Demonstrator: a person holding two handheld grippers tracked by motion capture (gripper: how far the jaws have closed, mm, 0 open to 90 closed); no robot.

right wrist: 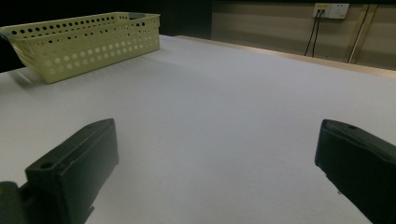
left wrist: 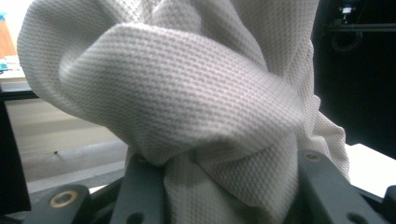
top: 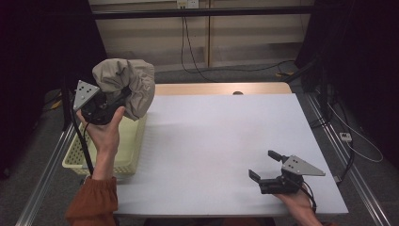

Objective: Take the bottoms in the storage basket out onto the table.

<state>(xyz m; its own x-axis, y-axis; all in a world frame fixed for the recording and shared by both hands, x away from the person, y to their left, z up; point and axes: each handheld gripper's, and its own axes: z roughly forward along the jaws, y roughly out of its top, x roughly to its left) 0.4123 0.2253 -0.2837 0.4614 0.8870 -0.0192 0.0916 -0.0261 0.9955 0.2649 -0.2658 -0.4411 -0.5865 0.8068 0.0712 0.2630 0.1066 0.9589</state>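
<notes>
My left gripper is raised above the pale yellow basket at the table's left edge, shut on a bunched beige cloth. In the left gripper view the woven cloth is pinched between the two jaws and bulges over them. Near the front right of the white table, my right gripper rests low and open, pointing left. The right gripper view shows its jaws wide apart with bare table between them and the perforated basket at the far left.
A wooden strip runs along the table's back edge. Cables hang from a wall socket behind it. Metal rails flank the table on both sides. The basket overhangs the left edge.
</notes>
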